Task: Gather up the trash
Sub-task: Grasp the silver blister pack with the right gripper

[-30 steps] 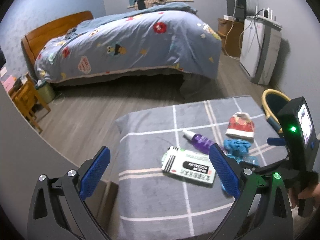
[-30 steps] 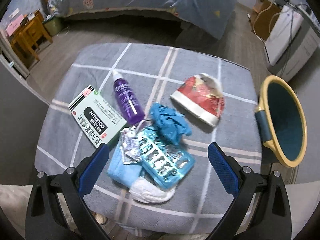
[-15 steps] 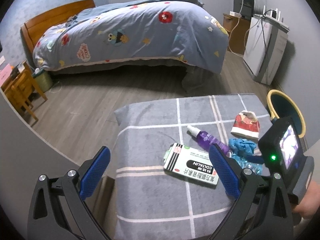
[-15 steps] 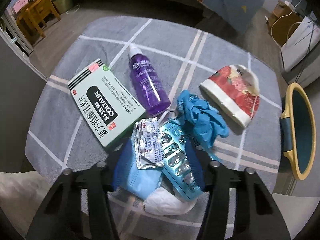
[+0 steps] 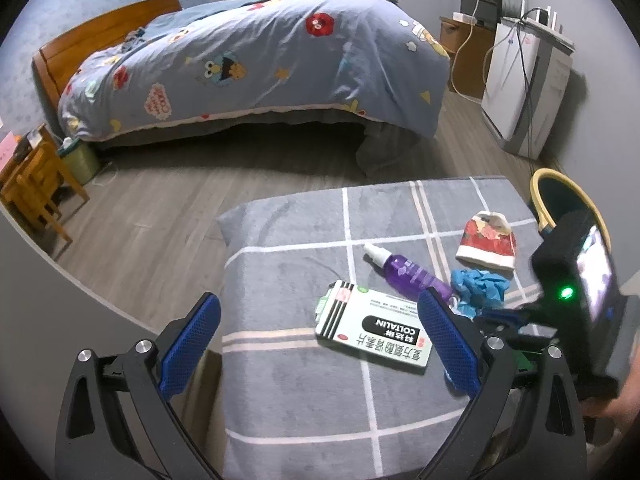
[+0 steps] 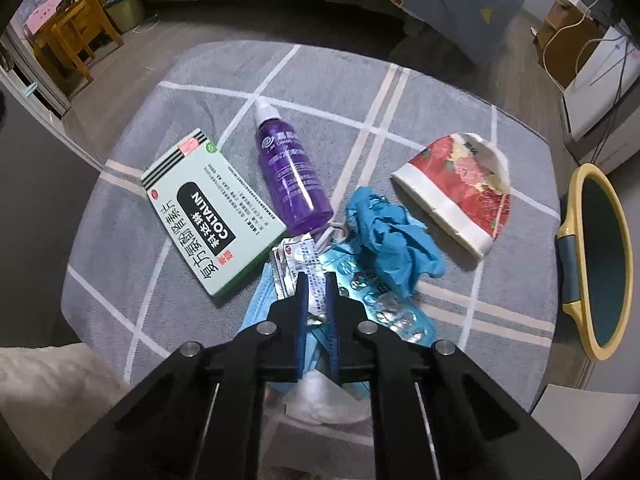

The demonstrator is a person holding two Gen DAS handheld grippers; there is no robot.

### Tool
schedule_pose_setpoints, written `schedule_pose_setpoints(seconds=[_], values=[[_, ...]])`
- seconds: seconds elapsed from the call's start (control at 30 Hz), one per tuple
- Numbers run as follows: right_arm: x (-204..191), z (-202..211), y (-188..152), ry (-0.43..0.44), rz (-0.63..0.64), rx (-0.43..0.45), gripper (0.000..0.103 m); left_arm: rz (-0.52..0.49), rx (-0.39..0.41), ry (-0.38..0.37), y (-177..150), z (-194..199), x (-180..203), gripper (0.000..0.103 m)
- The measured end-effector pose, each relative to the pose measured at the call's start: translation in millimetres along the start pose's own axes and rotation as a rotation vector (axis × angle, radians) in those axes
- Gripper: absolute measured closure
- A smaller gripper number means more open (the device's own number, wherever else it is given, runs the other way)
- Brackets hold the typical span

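Note:
Trash lies on a grey checked cloth [image 6: 400, 92]: a green-white medicine box [image 6: 208, 216], a purple spray bottle [image 6: 290, 172], a crumpled blue glove [image 6: 392, 240], a squashed red paper cup [image 6: 456, 184], a blue blister pack [image 6: 384, 304], a blue face mask [image 6: 260, 304] and a white tissue [image 6: 320, 404]. My right gripper [image 6: 316, 280] points steeply down into the pile, shut on a silver foil pill strip [image 6: 304, 256]. My left gripper [image 5: 318, 300] hangs open above the cloth with nothing between its fingers, the medicine box [image 5: 374, 328] just behind its right finger.
A bin with a yellow rim and teal inside [image 6: 600, 256] stands off the cloth's right edge. Beyond are a bed [image 5: 260, 64], wooden chairs [image 5: 32, 184] at the left, and a white appliance [image 5: 524, 84] with cables by the right wall.
My right gripper dropped closer to the pile and went from wide open to shut on the foil strip. The left gripper stayed open and barely moved.

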State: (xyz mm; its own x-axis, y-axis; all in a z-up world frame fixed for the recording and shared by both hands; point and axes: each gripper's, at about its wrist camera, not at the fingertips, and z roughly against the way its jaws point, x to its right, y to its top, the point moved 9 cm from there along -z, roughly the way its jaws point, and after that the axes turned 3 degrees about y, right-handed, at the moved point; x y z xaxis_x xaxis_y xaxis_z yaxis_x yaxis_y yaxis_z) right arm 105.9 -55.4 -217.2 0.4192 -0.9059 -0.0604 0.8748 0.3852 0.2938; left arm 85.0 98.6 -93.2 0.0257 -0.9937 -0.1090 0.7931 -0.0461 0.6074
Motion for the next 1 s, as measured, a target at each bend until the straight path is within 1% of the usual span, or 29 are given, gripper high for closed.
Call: schedule_pose_setpoints(seconds=[0.07,0.13,0.2,0.23,0.27,0.3,0.33,0.43,0.53,0.6,0.63,0.67,0.77,0.87,1.0], values=[[3,6,0,-0.004,0.012,0.006,0.095,-0.001,-0.007,0.004,0,-2,2,0.005],[2,6,0,0.01,0.015,0.002,0.095,0.001,-0.012,0.007,0,-4,4,0.005],[1,4,0,0.012,0.022,0.02,0.09,0.007,-0.011,0.005,1,-4,5,0.005],[-2,2,0,0.01,0.037,0.021,0.079,0.011,-0.008,0.0,1,-3,6,0.005],[-4,-1,0,0.001,0.053,0.021,0.064,0.012,-0.008,-0.003,1,-2,7,0.005],[-6,-5,0,-0.011,0.075,0.017,0.059,0.01,-0.008,-0.006,0,-2,8,0.005],[-8,-8,-1,-0.02,0.089,0.013,0.057,0.0,-0.01,-0.006,-1,-2,10,0.005],[-9,-21,-1,-0.062,0.126,-0.006,0.057,-0.02,-0.015,0.007,-3,-4,10,0.005],[-9,-34,-2,-0.06,0.133,-0.031,0.057,-0.006,-0.018,0.002,-2,-4,7,0.005],[-11,-37,-2,-0.061,0.149,-0.042,0.066,0.005,-0.022,0.001,-2,-5,6,0.005],[-12,-36,-1,-0.067,0.162,-0.038,0.078,0.01,-0.023,-0.002,-2,-6,5,0.005],[-14,-35,-1,-0.064,0.168,-0.036,0.081,0.012,-0.023,-0.005,-1,-6,5,0.005],[-17,-23,4,-0.048,0.166,-0.014,0.081,0.02,-0.023,-0.003,0,-7,4,0.005],[-17,-10,2,-0.034,0.16,-0.009,0.081,0.046,-0.03,-0.011,1,-9,3,0.005],[-10,26,2,-0.03,0.158,-0.022,0.081,0.075,-0.039,-0.022,2,-12,4,0.005]])
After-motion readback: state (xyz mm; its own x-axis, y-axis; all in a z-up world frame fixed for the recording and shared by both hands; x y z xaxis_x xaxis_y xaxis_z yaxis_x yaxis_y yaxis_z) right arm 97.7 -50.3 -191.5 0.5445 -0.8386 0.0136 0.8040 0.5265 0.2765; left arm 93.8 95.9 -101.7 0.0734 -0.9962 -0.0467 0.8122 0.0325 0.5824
